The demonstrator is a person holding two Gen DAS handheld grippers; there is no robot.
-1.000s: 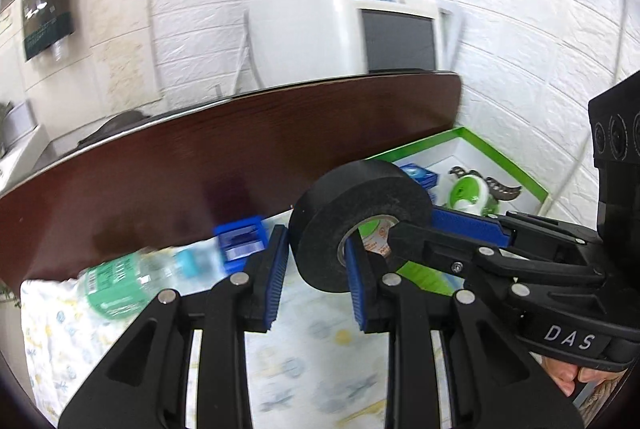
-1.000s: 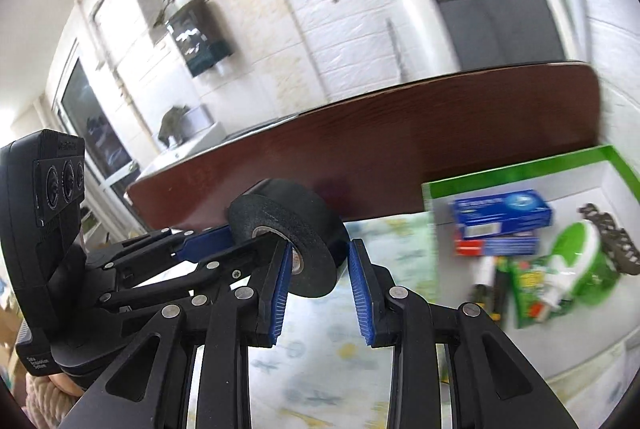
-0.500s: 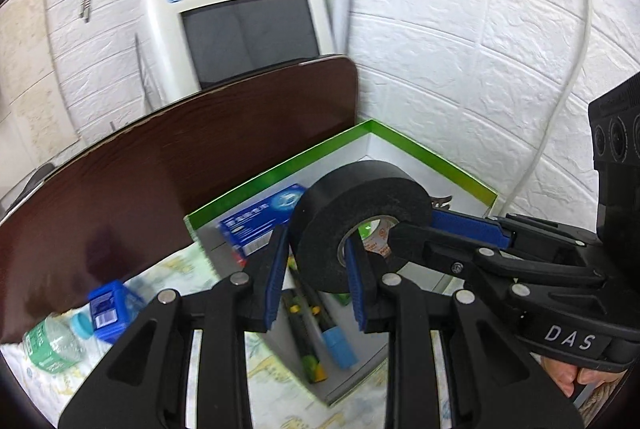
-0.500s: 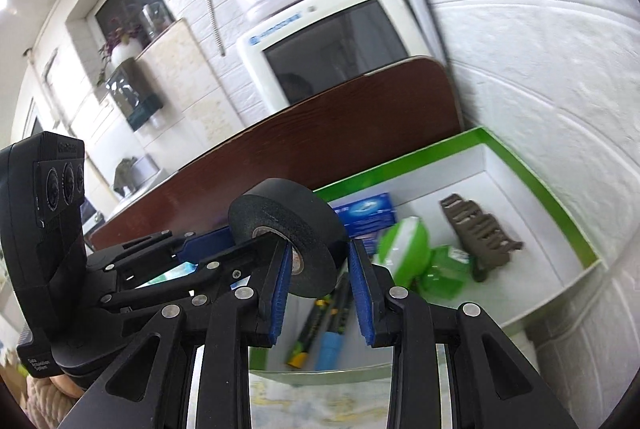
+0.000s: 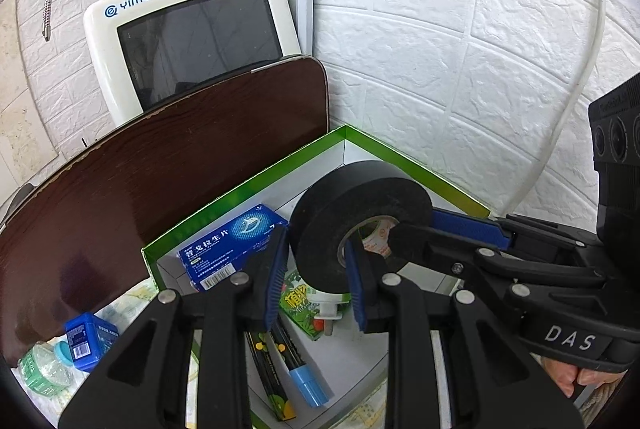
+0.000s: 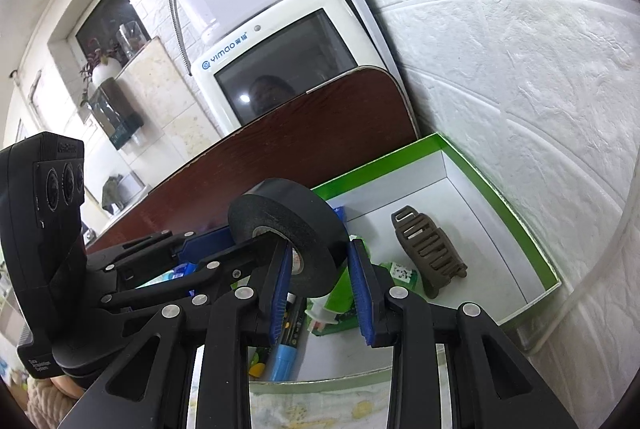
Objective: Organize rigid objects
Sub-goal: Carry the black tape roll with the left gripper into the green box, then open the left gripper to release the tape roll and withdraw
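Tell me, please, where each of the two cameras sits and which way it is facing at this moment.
Left wrist: sits on the left gripper, looking along its fingers down into the green-rimmed box; the right gripper reaches in from the right.
Right wrist: sits on the right gripper, facing the same box; the left gripper enters from the left.
Shared: the black tape roll both grippers pinch, the box, the white monitor.

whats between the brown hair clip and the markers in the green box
A green spray bottle lies there, between the hair clip and the markers; the right wrist view shows it.
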